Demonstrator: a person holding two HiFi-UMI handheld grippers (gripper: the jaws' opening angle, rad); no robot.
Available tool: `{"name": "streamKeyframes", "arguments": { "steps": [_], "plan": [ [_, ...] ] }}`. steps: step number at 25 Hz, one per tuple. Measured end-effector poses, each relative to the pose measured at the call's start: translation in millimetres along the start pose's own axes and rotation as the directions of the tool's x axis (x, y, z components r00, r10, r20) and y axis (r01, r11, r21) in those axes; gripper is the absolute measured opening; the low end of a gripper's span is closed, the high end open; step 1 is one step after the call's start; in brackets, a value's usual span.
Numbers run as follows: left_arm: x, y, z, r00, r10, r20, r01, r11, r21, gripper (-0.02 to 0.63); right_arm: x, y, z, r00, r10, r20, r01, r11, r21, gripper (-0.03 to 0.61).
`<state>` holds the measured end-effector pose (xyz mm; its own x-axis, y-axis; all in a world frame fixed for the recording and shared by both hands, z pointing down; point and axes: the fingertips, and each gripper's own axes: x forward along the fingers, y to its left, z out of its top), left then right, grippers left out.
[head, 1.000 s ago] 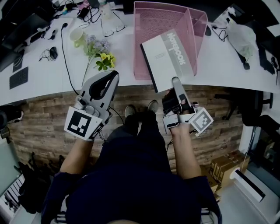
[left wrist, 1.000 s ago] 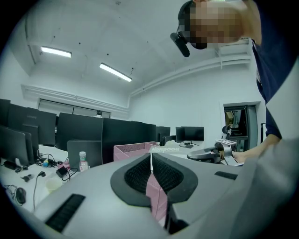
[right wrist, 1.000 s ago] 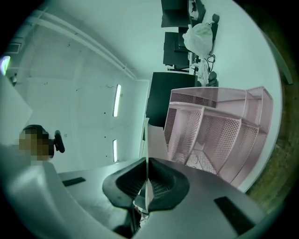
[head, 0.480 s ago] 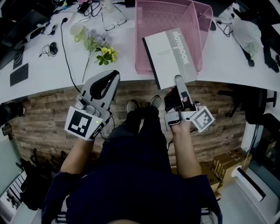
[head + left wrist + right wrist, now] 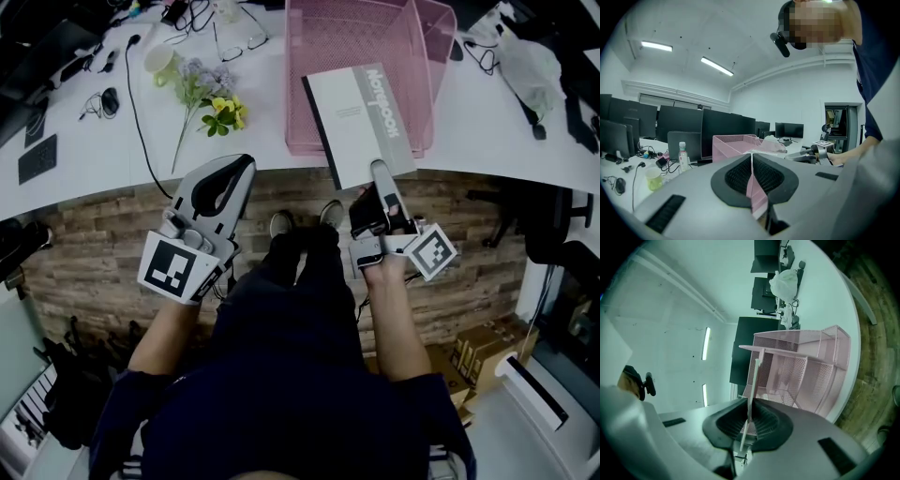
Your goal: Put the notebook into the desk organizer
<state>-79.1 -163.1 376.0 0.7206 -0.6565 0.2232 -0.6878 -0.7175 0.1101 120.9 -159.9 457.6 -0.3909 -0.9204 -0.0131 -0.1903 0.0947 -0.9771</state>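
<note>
The notebook [image 5: 361, 120], grey and white with its title printed along it, hangs tilted over the front of the pink mesh desk organizer [image 5: 319, 56]; its near edge juts past the desk's rim. My right gripper [image 5: 377, 172] is shut on that near edge. In the right gripper view the notebook [image 5: 754, 380] shows edge-on as a thin strip clamped in the right gripper [image 5: 748, 417], with the organizer [image 5: 811, 366] beyond. My left gripper [image 5: 236, 169] hovers below the desk's edge, left of the organizer, shut with nothing in it. In its own view the left gripper [image 5: 751, 161] has its pads touching.
Artificial flowers [image 5: 212, 101], a pale cup [image 5: 161, 64], glasses [image 5: 234, 47], a mouse [image 5: 110, 98] and cables lie left of the organizer. A white bag [image 5: 525, 66] sits to its right. A water bottle [image 5: 683, 155] and monitors stand at the desk's back.
The right gripper and the notebook have drifted slightly over the organizer's front, still gripped. The left gripper has hardly moved.
</note>
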Motion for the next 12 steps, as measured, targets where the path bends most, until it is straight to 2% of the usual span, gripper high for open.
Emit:
{"name": "streamKeyframes", "arguments": {
  "steps": [8,12],
  "plan": [
    [3.1,-2.6,-7.8,1.0,-0.001,-0.015,0.001,1.0,-0.011,0.035,1.1,-6.3,-0.2,1.0,-0.004,-0.006,0.004,1.0,0.028,0.034],
    [4.2,-4.1,-8.7,1.0,-0.001,-0.015,0.001,1.0,-0.012,0.035,0.9,-7.6,-0.4,1.0,0.004,-0.013,-0.004,0.999,0.045,0.067]
  ]
}}
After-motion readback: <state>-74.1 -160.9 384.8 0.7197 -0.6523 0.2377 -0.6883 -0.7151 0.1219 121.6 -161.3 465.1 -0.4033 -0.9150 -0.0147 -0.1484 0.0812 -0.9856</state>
